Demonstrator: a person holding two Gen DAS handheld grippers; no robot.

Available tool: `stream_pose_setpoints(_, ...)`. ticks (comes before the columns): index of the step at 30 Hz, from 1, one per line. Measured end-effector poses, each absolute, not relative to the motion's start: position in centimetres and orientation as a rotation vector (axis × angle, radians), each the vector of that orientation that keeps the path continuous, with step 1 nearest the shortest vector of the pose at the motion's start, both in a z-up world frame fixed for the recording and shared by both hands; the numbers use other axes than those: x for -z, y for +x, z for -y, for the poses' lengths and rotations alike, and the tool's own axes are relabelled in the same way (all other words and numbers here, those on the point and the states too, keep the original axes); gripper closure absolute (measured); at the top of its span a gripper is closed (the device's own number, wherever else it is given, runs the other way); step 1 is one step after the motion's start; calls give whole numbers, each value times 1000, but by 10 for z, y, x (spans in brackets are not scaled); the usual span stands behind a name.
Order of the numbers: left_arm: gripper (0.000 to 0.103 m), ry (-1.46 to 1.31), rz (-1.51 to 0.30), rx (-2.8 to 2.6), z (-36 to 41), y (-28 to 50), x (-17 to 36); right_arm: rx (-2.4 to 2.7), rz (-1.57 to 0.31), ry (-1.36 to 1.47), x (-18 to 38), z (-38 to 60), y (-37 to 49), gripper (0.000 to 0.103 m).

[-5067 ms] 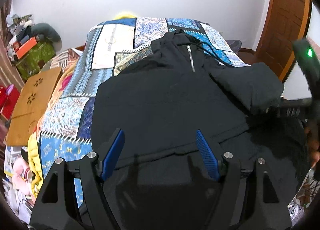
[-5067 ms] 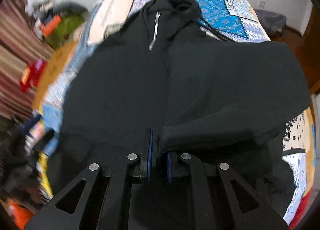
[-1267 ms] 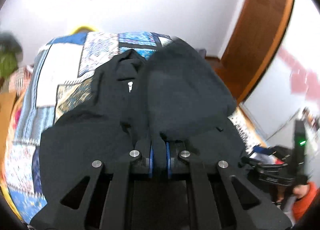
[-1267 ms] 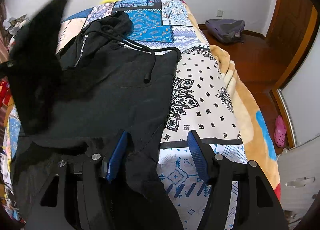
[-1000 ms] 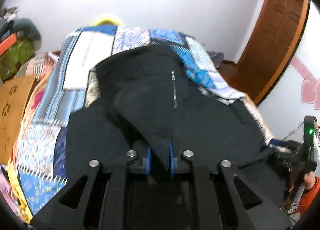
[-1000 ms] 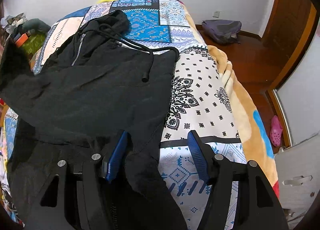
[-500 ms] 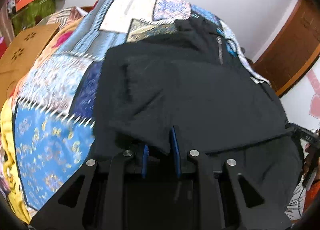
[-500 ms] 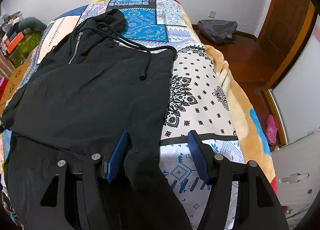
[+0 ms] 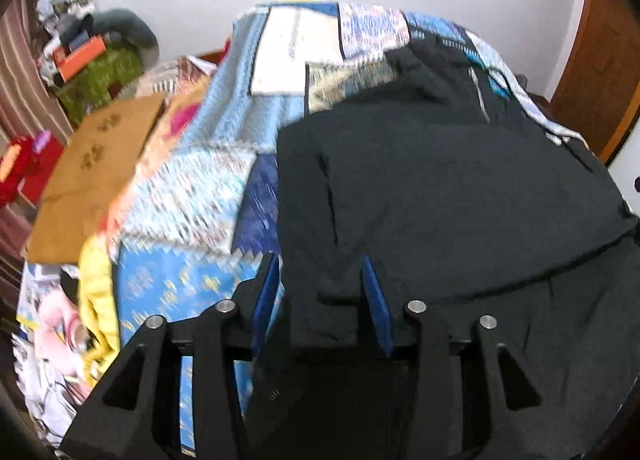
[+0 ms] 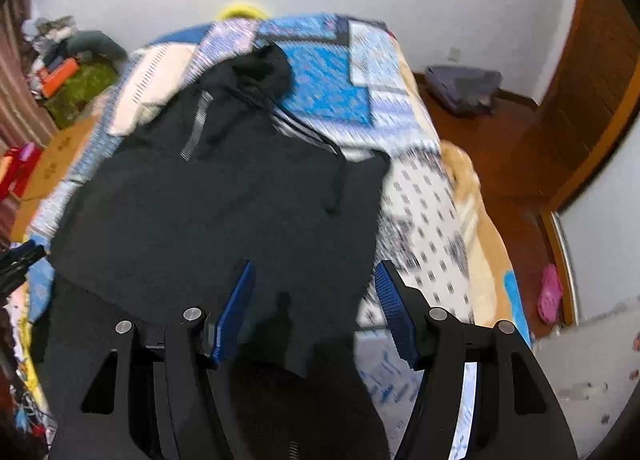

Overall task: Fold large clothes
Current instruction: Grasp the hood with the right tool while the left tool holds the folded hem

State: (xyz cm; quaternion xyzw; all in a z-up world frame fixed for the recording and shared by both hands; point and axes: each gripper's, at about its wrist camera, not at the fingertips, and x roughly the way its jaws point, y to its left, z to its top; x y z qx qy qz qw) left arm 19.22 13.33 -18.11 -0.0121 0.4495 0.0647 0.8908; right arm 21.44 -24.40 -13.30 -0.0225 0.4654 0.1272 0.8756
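The bed (image 9: 192, 188), covered by a patchwork quilt (image 10: 328, 92) in blues and whites, fills both views, and the black hooded jacket (image 10: 224, 212) lies spread across the near half of it, hood toward the far wall and hem toward the cameras. Both sleeves appear folded in over the body, so the garment reads as a rough rectangle with a lower layer running off the near edge of the bed.

The jacket looks soft and limp, of middling weight, and likely to sag and slide on itself when lifted; I judge the best hold is at the hem corners or the outer side edges, pinching through all layers so that the tucked sleeves do not fall loose.

The left hand-held gripper (image 9: 320, 280) hangs over the jacket's left edge, its blue pads parted with a cuff-like end of black cloth lying between them, not pinched. The right hand-held gripper (image 10: 316, 292) is spread wide above the right hem, holding nothing.

The left view alone shows the wooden board (image 9: 92, 176) beside the bed and the fold crease on the jacket's left side. The right view alone shows the drawstring (image 10: 336, 180), the zip (image 10: 196, 128), the grey bag (image 10: 464, 88) on the floor and the pink sandal (image 10: 550, 292).
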Motion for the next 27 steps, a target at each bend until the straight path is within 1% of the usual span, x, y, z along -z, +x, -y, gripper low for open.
stream_pose_setpoints(8,59,-68,-868,-90,-131,252,132,-361,-860,6,91,222,253,44)
stream_pose_setpoints(10,58,-81,-850,-61,-125,272,123,-372,-836,6,84,214,269,44)
stream_pose_setpoints(12,56,-102,-842,-31,-116,299,115,-380,-827,12,82,208,286,44)
stream_pose_setpoints(15,56,-102,-841,13,-99,337,109,-392,-850,32,86,198,318,44)
stream_pose_setpoints(19,55,-28,-841,49,-69,392,111,-391,-911,88,101,188,369,44)
stream_pose_setpoints(22,55,-17,-865,82,-52,435,123,-386,-966,158,117,185,405,44)
stream_pose_setpoints(25,55,-36,-900,106,-40,476,140,-368,-1021,212,136,180,439,44)
stream_pose_setpoints(27,56,-100,-933,114,-38,503,155,-356,-1052,201,148,170,459,44)
